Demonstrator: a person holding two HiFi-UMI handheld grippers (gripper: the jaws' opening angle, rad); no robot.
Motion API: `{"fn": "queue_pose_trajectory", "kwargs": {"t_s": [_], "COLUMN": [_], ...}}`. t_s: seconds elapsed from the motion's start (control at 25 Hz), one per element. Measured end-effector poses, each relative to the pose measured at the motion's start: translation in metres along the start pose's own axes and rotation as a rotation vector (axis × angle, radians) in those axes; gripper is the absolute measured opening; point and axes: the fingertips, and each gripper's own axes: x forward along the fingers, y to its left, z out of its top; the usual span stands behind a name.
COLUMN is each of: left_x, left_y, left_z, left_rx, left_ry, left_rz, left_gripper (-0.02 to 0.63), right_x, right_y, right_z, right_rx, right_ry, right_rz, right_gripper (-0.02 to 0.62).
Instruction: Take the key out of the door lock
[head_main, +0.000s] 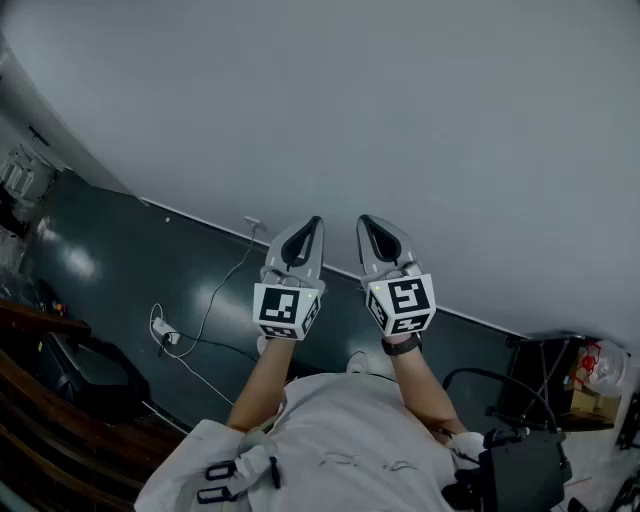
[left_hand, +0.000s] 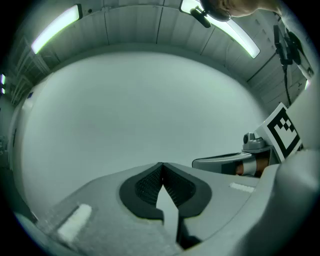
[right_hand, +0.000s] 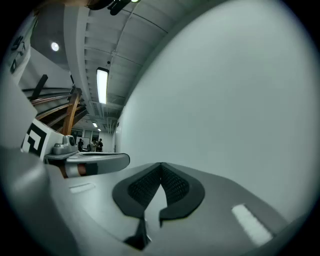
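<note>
Task looks unstarted: grey left gripper (head_main: 317, 223) and right gripper (head_main: 363, 221), both closed and empty, face a plain white wall (head_main: 420, 110), no key visible.

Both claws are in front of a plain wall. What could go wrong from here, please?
No door lock or key shows in any view. Only the white wall faces the claws, so a blind reach may hit it.
The left claw and right claw are both shut; they must open before gripping.
A white cable lies on the dark floor; a step there may catch it.
</note>
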Motion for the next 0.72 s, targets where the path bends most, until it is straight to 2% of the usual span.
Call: {"fn": "queue_pose_trajectory", "kwargs": {"t_s": [0.2, 0.28, 0.36, 0.44, 0.52, 0.72], "left_x": [-0.013, -0.023, -0.04, -0.06, -0.085, -0.175], "left_y": [0.031, 0.051, 0.084, 0.127, 0.173, 0.289], "left_z": [-0.001, -0.001, 0.003, 0.009, 0.016, 0.035], "left_rx": [0.008, 0.006, 0.019, 0.034, 0.039, 0.053], "left_ry": [0.026, 0.032, 0.033, 0.03, 0.021, -0.008], "left_rz": [0.061, 0.092, 0.152, 0.228, 0.311, 0.543], "left_gripper": [0.002, 0.002, 0.002, 0.002, 0.002, 0.003], "right_x": [0.023, 0.04, 0.07, 0.107, 0.14, 0.2], "right_y": [0.027, 0.044, 0.072, 0.111, 0.154, 0.285], "right_z": [0.005, 0.003, -0.004, -0.013, -0.016, 0.001], "right_rx": [0.004, 0.036, 0.107, 0.199, 0.241, 0.164], "right_ry": [0.007, 0.019, 0.048, 0.099, 0.133, 0.125], "right_rz": [0.051, 0.076, 0.149, 0.257, 0.348, 0.547], "right_gripper": [0.005, 0.005, 0.005, 0.005, 0.005, 0.002]}}
